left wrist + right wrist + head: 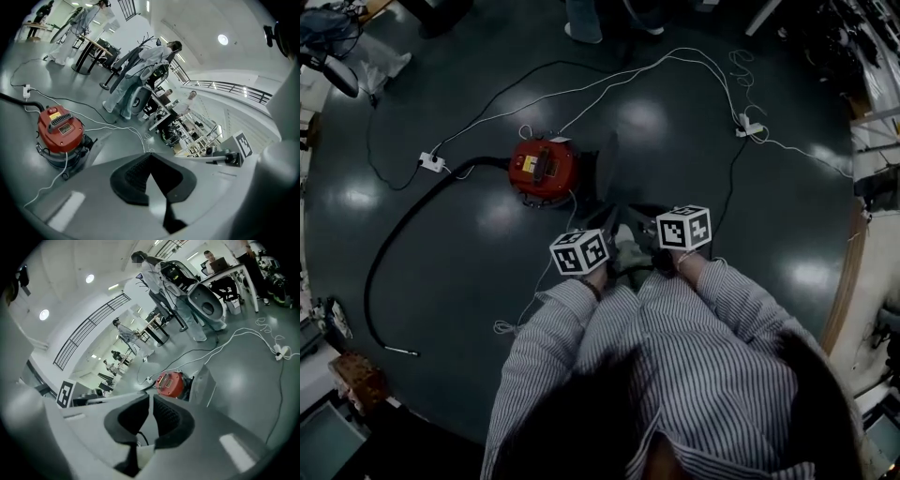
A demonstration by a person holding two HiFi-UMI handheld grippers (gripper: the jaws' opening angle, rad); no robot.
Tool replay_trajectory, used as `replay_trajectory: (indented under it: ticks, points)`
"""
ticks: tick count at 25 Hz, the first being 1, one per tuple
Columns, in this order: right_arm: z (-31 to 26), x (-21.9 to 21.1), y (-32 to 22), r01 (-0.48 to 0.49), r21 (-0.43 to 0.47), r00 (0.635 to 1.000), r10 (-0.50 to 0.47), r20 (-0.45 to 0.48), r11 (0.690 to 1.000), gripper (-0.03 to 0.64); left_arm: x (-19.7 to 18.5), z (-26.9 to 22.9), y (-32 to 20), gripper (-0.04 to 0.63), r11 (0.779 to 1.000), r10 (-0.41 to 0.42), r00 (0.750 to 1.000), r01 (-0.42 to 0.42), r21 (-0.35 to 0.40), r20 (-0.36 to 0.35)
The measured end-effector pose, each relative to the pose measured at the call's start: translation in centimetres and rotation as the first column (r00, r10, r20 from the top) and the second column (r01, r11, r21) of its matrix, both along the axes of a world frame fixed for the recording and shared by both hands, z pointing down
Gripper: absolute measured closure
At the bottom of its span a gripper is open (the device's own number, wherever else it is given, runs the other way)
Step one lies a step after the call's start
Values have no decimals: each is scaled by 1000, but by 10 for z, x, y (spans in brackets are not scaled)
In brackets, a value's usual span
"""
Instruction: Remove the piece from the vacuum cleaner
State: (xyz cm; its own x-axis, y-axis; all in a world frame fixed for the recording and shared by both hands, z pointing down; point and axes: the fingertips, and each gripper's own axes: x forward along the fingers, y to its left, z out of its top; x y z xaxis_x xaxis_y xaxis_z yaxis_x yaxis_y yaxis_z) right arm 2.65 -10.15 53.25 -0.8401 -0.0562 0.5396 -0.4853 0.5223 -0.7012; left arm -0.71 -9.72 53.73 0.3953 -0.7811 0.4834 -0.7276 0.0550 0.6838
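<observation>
Vacuum cleaner (543, 171): red lid, yellow label, grey base, black hose (394, 244) curling left, on floor (694, 150) ahead. Left hand-held gripper (149, 157) clenched, empty. Right hand-held gripper (151, 401) a hair apart, empty.

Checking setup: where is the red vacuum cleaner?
The red vacuum cleaner stands on the floor, upper left of centre in head view, beside a white power strip.

Large lab or workshop hall: glossy dark floor (769, 216) strewn with cables (623, 75), power strip (432, 162); people working at desk (236, 269) with laptop; shelves of gear (187, 136); balcony railing (225, 86); round ceiling lights (223, 39).
</observation>
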Motion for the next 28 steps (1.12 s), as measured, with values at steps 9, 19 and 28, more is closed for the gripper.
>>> replay_trajectory:
  ticks: [9,19,28]
  points:
    - [51,-22,-15,-14,-102,999,9,-50,995,595,-32,44,-5,589,995,-36,999,39,-87,32]
    - [139,-53,-35,-28,-131,990,10,-139,991,589,-49,129,1,589,990,-11,999,17,-137,39]
    - [238,-78,-42,-23,-142,976,-8,-217,990,534,-59,215,-2,589,989,-30,999,33,-144,20]
